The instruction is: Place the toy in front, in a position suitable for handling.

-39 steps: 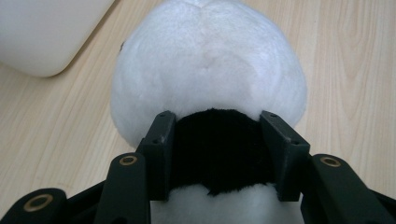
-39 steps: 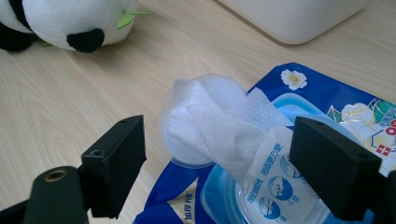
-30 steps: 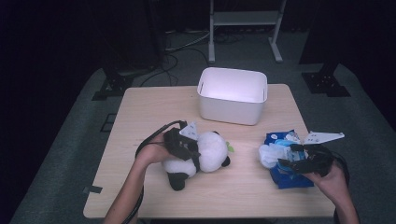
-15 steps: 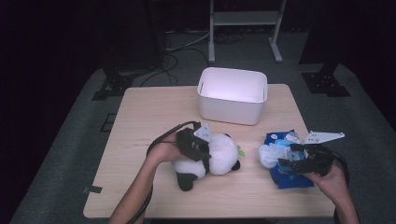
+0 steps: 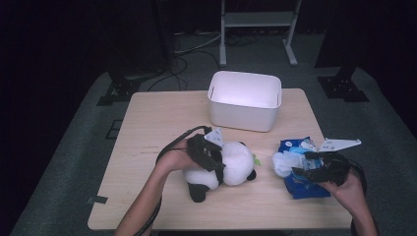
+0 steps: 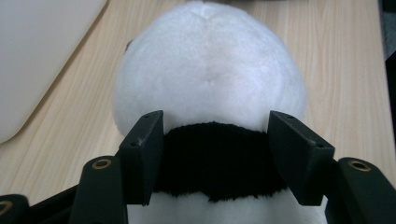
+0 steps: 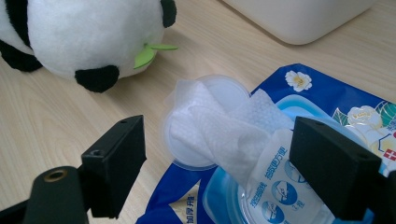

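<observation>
Straddling the panda plush on the worktop, the left gripper has just been opening, seemingly barely touching its black band. The right gripper hovers wide open around the wipes pack.

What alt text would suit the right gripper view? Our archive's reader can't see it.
Open black jaws of the right gripper frame a white wet wipe poking from a blue wipes pack with its lid flipped open. A plush panda lies beyond on the wooden table.

plush panda lies on its side mid-table; blue wipes pack open, wipe protruding.
</observation>
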A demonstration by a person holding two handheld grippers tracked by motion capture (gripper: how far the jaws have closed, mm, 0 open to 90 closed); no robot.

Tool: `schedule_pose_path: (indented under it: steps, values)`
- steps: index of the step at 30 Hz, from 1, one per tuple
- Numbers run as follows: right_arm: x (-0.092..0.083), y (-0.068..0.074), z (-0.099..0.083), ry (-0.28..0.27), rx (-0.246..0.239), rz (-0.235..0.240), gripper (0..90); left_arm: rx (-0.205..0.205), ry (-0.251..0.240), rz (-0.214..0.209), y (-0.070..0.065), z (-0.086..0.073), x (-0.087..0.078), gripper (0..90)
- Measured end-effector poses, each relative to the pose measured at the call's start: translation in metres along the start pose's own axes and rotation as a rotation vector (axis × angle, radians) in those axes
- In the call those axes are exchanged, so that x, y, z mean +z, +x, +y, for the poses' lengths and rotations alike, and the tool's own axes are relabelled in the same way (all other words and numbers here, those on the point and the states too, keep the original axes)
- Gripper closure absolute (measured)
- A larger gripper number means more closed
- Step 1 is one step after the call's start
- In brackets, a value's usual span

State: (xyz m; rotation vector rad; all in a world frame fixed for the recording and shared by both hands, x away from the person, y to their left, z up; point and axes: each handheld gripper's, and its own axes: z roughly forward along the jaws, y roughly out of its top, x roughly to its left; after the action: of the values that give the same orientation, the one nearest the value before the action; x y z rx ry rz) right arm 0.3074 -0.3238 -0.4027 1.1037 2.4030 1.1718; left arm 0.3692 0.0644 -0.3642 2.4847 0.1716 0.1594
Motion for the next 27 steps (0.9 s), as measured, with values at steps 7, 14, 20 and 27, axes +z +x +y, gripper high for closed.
schedule_pose_path:
  steps: [7,14,20,27]
  values:
    - [0.003,0.001,0.001,0.006,-0.001,0.002,17.2,-0.075,-0.069,0.022,0.003,-0.01,-0.02,20.0]
    - [0.006,0.0,0.004,0.017,-0.005,0.003,17.2,-0.175,-0.15,0.064,0.004,-0.041,-0.049,14.4]
    - [0.003,-0.002,0.007,0.008,0.002,-0.004,17.2,-0.216,-0.173,0.104,0.003,-0.063,-0.067,8.4]
    - [0.003,-0.006,0.011,0.031,0.003,-0.019,17.2,-0.25,-0.193,0.117,0.001,-0.082,-0.074,8.4]
